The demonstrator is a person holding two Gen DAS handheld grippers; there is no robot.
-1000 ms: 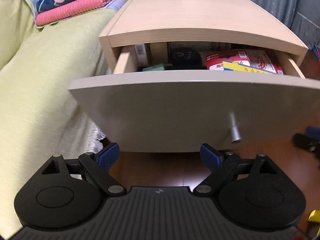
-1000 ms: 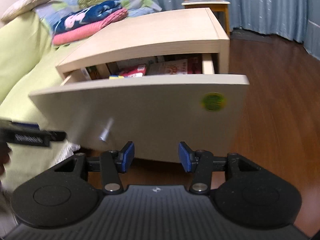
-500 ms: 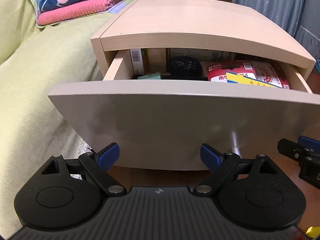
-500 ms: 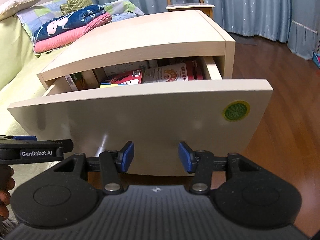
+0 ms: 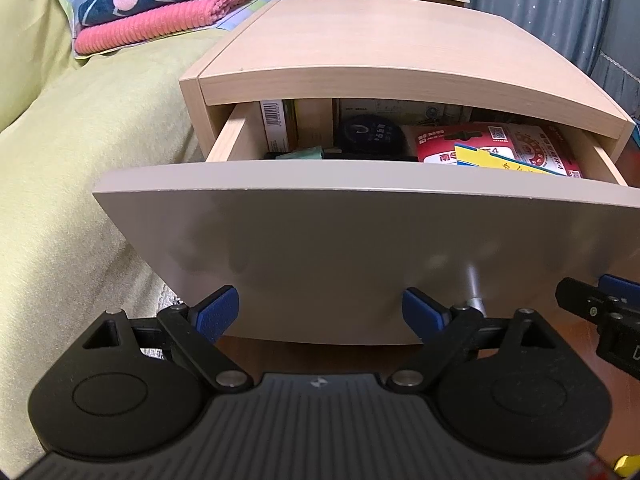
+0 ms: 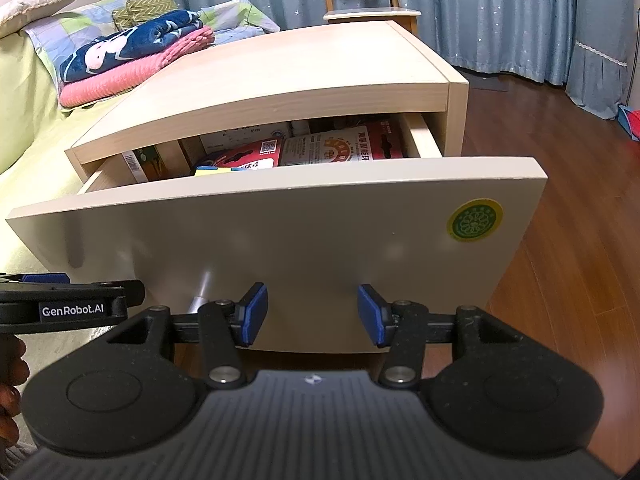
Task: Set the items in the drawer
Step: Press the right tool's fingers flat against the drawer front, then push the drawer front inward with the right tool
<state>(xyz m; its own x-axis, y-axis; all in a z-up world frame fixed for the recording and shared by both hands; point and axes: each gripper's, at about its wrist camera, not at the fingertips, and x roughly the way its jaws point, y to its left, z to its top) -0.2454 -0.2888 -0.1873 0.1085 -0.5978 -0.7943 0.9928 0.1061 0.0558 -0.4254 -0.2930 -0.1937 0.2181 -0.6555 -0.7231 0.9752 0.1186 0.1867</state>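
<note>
The drawer [image 5: 360,248] stands pulled out of the light wood nightstand [image 5: 392,48], and I see its curved pale front filling the space just ahead of both my tongs. My left tongs [image 5: 320,312] hang low before the front panel, their blue pads spread wide with nothing between them. My right tongs [image 6: 312,314] sit likewise at the panel's lower edge, parted about halfway and empty. The metal knob [image 5: 474,292] pokes out near the right-hand pad of my left tongs, not gripped by either tool; whether that pad touches it I cannot tell.

Inside the drawer I can make out a red printed packet [image 5: 500,146] on the right, a yellow and blue box [image 5: 492,160] lying over it, a round black item [image 5: 370,136] toward the middle and a white barcoded carton [image 5: 274,124] standing in the left compartment. A round green sticker [image 6: 474,220] marks the front panel's upper right corner.

Left of the nightstand runs a bed with a yellow-green cover [image 5: 80,160], carrying folded pink and navy blankets [image 6: 132,56]. Blue curtains [image 6: 500,8] and a wooden floor [image 6: 580,240] lie beyond.
</note>
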